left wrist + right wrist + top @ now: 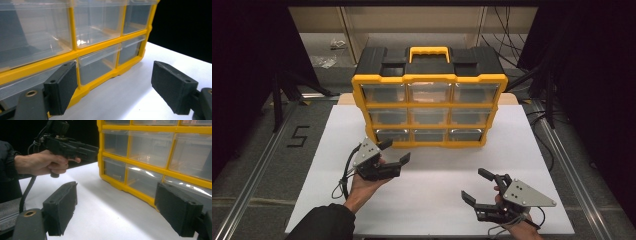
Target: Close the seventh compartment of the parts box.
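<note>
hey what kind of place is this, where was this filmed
Most likely a lab or studio bench set up for recording gripper work, not a home. A white table stands among dark curtains with loose cables behind, a number 5 is taped on the floor, and a yellow drawer organizer sits staged in the middle.

A lab or test bay: a white table [432, 195] framed by metal rails [259, 160], black drapes [242, 60] at both sides, loose cables [507, 40] on the floor behind (a "5" [298, 136] is marked beside the table).
</note>
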